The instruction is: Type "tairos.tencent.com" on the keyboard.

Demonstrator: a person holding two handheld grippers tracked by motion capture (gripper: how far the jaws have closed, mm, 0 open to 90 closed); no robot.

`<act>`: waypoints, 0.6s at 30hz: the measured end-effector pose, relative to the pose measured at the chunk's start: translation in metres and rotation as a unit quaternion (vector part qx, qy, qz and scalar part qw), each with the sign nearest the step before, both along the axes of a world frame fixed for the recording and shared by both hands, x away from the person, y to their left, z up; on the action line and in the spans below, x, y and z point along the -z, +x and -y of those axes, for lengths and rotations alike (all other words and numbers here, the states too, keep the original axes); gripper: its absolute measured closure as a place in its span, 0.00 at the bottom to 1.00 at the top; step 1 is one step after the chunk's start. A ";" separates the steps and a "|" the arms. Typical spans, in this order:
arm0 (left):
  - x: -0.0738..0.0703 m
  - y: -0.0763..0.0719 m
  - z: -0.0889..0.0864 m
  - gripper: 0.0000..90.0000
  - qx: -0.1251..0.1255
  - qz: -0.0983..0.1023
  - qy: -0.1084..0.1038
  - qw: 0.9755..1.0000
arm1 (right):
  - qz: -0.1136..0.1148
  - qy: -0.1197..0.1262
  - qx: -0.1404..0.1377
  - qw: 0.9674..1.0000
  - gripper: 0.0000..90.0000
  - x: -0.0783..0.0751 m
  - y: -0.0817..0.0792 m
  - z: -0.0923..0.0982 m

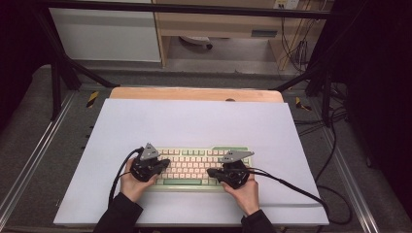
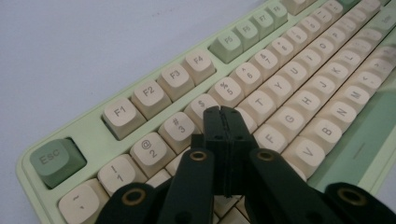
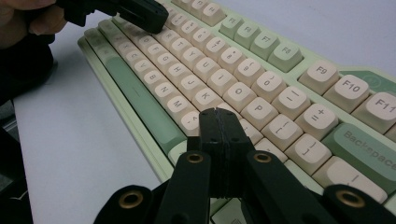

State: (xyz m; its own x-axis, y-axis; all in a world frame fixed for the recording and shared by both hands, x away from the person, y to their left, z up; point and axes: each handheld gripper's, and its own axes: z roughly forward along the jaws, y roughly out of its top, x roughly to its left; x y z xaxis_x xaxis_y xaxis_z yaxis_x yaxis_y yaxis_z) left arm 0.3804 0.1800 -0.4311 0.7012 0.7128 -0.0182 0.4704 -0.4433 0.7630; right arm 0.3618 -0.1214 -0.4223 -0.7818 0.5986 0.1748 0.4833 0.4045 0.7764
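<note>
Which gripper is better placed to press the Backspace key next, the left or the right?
Probably the right gripper: shut, it hangs over the keyboard near the P key, with the Backspace key close by. The left gripper, also shut, sits over the far end.

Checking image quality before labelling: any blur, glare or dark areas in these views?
High view: soft overall, surroundings dark, white sheet evenly lit, no glare. Left gripper view: pale green keyboard with cream keys blurs far off. Right gripper view: near legends sharp, upper-left corner dark.

High view looks down from above; each gripper view peers close along its pressed-together jaws, both sharing the keyboard (image 1: pixel 197 166) beyond the jaw tips.
</note>
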 end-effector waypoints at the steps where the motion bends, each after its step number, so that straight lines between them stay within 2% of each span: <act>1: 0.000 0.000 0.000 1.00 0.000 0.001 0.001 1.000 | 0.001 0.000 0.000 1.000 1.00 0.000 0.000 0.000; 9: -0.005 -0.004 -0.003 1.00 0.001 0.006 -0.003 1.000 | 0.002 0.001 -0.001 1.000 1.00 0.000 -0.001 0.000; 18: -0.011 -0.017 -0.015 1.00 0.007 0.010 -0.015 1.000 | 0.003 0.008 -0.001 1.000 1.00 -0.002 -0.001 0.000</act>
